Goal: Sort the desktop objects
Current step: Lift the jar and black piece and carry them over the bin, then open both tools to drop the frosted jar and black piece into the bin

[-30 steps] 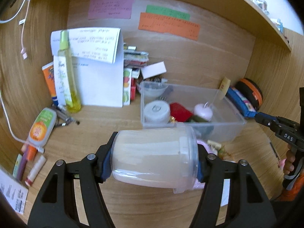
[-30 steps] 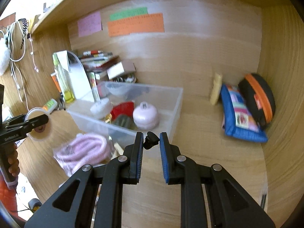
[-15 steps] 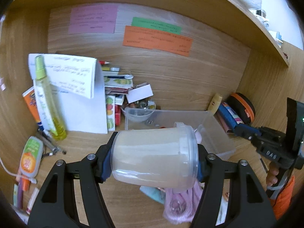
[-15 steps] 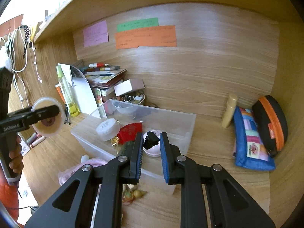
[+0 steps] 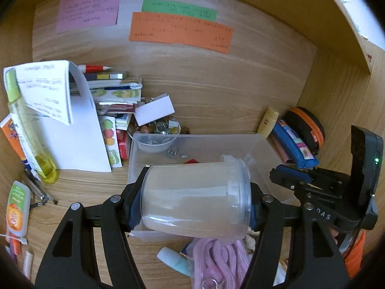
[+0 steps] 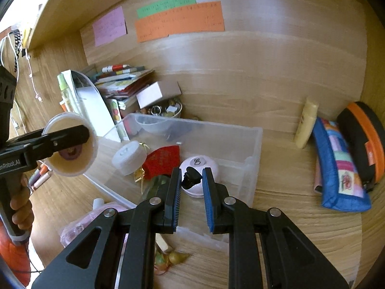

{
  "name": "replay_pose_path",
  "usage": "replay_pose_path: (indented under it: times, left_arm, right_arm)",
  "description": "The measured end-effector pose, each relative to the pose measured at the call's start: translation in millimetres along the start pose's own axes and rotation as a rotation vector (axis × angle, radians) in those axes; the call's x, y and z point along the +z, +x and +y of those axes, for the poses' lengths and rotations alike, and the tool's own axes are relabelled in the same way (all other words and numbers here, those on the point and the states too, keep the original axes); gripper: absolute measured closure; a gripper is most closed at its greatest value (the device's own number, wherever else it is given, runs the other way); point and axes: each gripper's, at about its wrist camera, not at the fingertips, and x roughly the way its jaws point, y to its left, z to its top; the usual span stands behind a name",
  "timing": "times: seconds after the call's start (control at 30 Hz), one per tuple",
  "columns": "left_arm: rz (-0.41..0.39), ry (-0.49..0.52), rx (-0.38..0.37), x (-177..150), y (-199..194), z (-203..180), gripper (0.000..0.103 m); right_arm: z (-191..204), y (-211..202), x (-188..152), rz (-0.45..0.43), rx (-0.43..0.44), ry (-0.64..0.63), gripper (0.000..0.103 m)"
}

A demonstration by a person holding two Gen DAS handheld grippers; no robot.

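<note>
My left gripper [image 5: 195, 204] is shut on a clear plastic jar [image 5: 195, 197] lying sideways between its fingers, held above the near edge of the clear plastic bin [image 5: 262, 149]. In the right wrist view the jar [image 6: 72, 144] hangs left of the bin [image 6: 250, 144]. My right gripper [image 6: 191, 187] is shut on a small black clip [image 6: 190, 179], held over the bin's near side. In the bin lie a white round container [image 6: 128, 156], a red pouch [image 6: 163, 160] and a pink round case [image 6: 199, 168].
Papers, books [image 5: 113, 91] and a yellow-green bottle [image 5: 26, 127] stand at the left. A blue pouch [image 6: 336, 163], an orange-black case [image 6: 365, 137] and a cream tube [image 6: 306, 122] lie at the right. A pink cord bundle [image 5: 216, 260] lies in front of the bin.
Both grippers have moved forward and up over the bin. The jar now hangs over the bin's near edge; the clip stays pinched in the right gripper.
</note>
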Motion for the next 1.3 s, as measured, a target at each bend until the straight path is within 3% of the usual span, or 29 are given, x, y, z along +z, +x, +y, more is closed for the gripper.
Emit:
replay_pose_path:
  times: [0.3, 0.83, 0.9, 1.03, 1.17, 1.3]
  left_arm:
    - [0.053, 0.033, 0.009, -6, 28, -5, 0.038]
    - [0.08, 0.022, 0.016, -8, 48, -3, 0.037]
    - [0.083, 0.021, 0.013, -9, 48, -2, 0.037]
    - [0.099, 0.011, 0.017, -14, 51, 1, 0.036]
    - [0.124, -0.001, 0.023, -18, 54, 5, 0.036]
    - [0.098, 0.014, 0.014, -17, 45, 1, 0.035]
  right_arm:
    - [0, 11, -4, 0.018, -0.069, -0.024, 0.087]
    - [2, 21, -7, 0.04, -0.088, -0.033, 0.087]
    - [3, 22, -8, 0.045, -0.089, -0.034, 0.084]
    - [6, 19, -8, 0.032, -0.102, -0.051, 0.069]
    - [10, 16, -8, 0.017, -0.1, -0.064, 0.065]
    - [10, 14, -9, 0.006, -0.115, -0.068, 0.058]
